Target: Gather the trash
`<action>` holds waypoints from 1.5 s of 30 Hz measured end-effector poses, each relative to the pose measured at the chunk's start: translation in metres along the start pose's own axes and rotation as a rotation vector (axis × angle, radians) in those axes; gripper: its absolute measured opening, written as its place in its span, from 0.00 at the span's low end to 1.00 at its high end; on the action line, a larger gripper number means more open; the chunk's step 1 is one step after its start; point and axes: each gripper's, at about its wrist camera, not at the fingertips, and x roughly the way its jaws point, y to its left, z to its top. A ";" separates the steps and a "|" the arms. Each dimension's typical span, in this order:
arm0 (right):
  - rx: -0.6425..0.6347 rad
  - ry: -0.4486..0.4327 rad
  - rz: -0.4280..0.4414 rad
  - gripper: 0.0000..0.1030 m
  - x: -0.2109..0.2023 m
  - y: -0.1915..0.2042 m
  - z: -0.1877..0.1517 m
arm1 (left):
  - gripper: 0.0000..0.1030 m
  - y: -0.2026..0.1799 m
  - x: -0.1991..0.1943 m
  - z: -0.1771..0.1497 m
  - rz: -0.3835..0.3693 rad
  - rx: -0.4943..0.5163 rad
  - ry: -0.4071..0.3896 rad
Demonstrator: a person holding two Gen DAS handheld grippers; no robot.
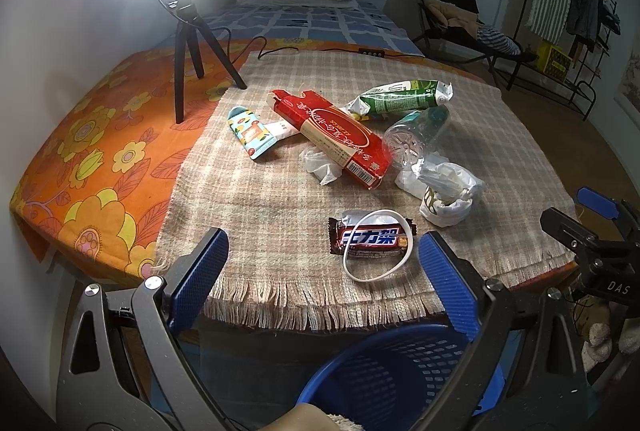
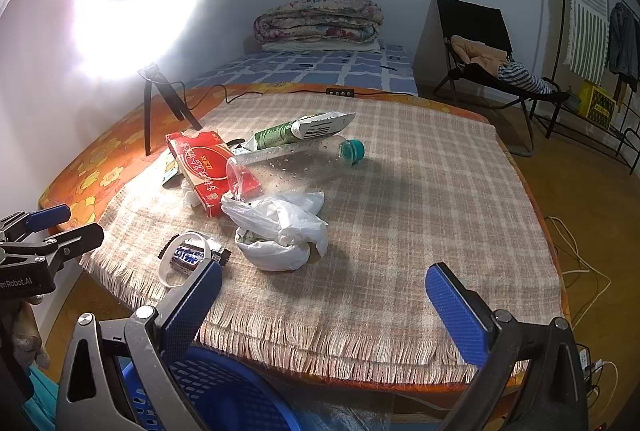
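Trash lies on a plaid cloth [image 1: 256, 199]: a brown candy bar wrapper [image 1: 372, 236] under a white band [image 1: 378, 273], a red carton [image 1: 332, 137], a clear bottle [image 1: 416, 139], a green-white snack bag [image 1: 400, 97], a crumpled white plastic bag [image 1: 448, 191] and a small blue-yellow pack [image 1: 250, 131]. My left gripper [image 1: 324, 263] is open and empty, just before the cloth's near edge by the wrapper. My right gripper [image 2: 324, 295] is open and empty over the near edge, right of the plastic bag [image 2: 280, 231]. A blue basket [image 1: 380, 379] stands below the table edge; it also shows in the right wrist view [image 2: 224, 391].
A ring light on a tripod [image 1: 192, 43] stands at the table's back left on an orange floral cover [image 1: 92, 151]. A cable and switch [image 1: 370, 52] run along the back edge. A bed, a chair [image 2: 480, 63] and a clothes rack [image 2: 592, 51] are behind.
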 end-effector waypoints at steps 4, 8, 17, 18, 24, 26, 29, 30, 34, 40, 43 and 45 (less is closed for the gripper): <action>0.001 0.000 0.000 1.00 0.000 -0.001 0.000 | 0.95 0.004 0.001 -0.003 -0.001 -0.002 0.001; 0.001 0.000 -0.001 1.00 0.000 0.000 0.000 | 0.95 0.011 0.001 -0.008 0.002 -0.006 0.004; -0.010 0.003 -0.006 1.00 0.002 0.002 -0.004 | 0.95 0.013 0.002 -0.007 0.012 -0.001 0.026; -0.018 0.004 -0.008 1.00 0.003 0.003 -0.006 | 0.95 0.015 0.002 -0.007 0.011 0.000 0.030; -0.077 -0.010 -0.014 1.00 0.009 0.004 -0.011 | 0.95 0.021 0.008 -0.009 -0.012 -0.008 0.067; -0.085 -0.009 -0.008 1.00 0.010 0.002 -0.010 | 0.95 0.021 0.007 -0.010 -0.012 -0.001 0.066; -0.085 0.000 0.026 1.00 0.013 -0.005 -0.006 | 0.95 0.021 0.010 -0.009 -0.032 0.008 0.073; -0.084 0.007 0.038 1.00 0.015 -0.007 -0.005 | 0.95 0.020 0.011 -0.008 -0.042 0.011 0.078; -0.058 0.054 0.131 0.99 0.026 -0.013 0.003 | 0.80 0.013 0.023 -0.006 -0.078 0.033 0.123; -0.057 0.108 0.207 0.93 0.053 -0.006 0.013 | 0.56 0.000 0.049 -0.004 -0.139 0.061 0.204; -0.075 0.126 0.229 0.92 0.067 0.002 0.017 | 0.46 -0.001 0.062 0.000 -0.159 0.058 0.236; -0.074 0.138 0.243 0.91 0.075 0.005 0.020 | 0.39 0.000 0.071 0.003 -0.169 0.048 0.251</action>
